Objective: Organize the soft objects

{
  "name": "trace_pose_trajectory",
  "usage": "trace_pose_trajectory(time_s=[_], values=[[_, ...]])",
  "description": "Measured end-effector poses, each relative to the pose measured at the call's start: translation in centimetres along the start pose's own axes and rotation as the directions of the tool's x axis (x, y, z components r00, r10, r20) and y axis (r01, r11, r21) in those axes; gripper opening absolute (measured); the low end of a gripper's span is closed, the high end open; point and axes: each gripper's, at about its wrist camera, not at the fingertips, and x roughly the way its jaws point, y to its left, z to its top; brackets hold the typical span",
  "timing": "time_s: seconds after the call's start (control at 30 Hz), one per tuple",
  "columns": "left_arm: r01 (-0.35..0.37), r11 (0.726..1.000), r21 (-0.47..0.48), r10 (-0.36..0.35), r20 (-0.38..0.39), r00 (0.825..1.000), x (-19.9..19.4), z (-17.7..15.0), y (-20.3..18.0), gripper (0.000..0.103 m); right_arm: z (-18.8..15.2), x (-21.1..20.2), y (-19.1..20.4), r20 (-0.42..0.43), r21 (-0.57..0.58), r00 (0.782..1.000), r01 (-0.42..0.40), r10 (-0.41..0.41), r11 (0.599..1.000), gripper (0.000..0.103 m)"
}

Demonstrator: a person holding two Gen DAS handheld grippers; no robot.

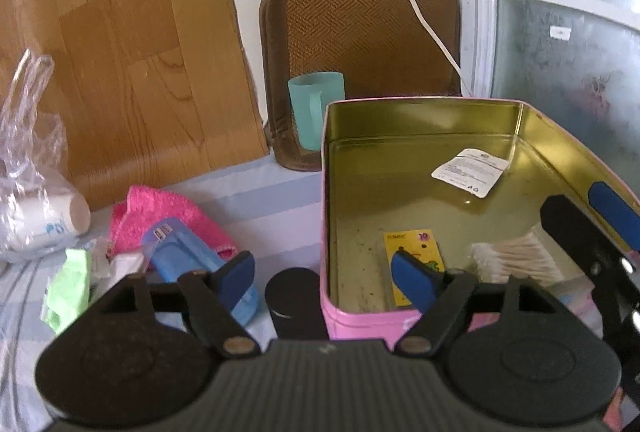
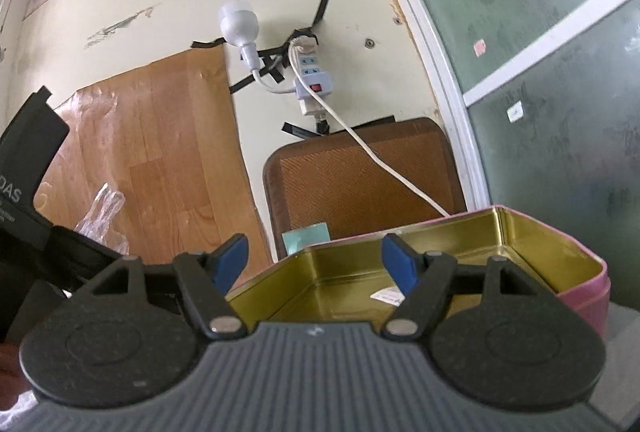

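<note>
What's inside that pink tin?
The pink tin holds a white paper tag, a yellow card and cotton swabs. The grippers hide its near corners.

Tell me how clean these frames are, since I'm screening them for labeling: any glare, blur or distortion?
Left wrist view: fisheye bends the wood panel; the pink tin has a mirror-like gold interior; text on the paper tag is too soft to read. Right wrist view: the window frame curves strongly; edges are dark and soft; no harsh glare.
</note>
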Motion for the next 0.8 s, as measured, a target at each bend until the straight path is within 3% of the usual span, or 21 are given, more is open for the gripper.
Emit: trace_pose_trajectory(time_s=[0.27,0.8], values=[[-0.054,0.998,0.030,0.053,0.008,0.999,0.1,0.1,-0.5,0.082,0.0,0.3,-1.3,-0.029,0.083,0.999,0.017,-0.015,0.996,0.076],[-0.076,0.995,0.061,0.075,0.021,0.997,0.3,0.1,-0.8,0.085,0.0,-0.5,-0.9,-0.012,0.086,1.000,0.020,-0.019,0.996,0.076]])
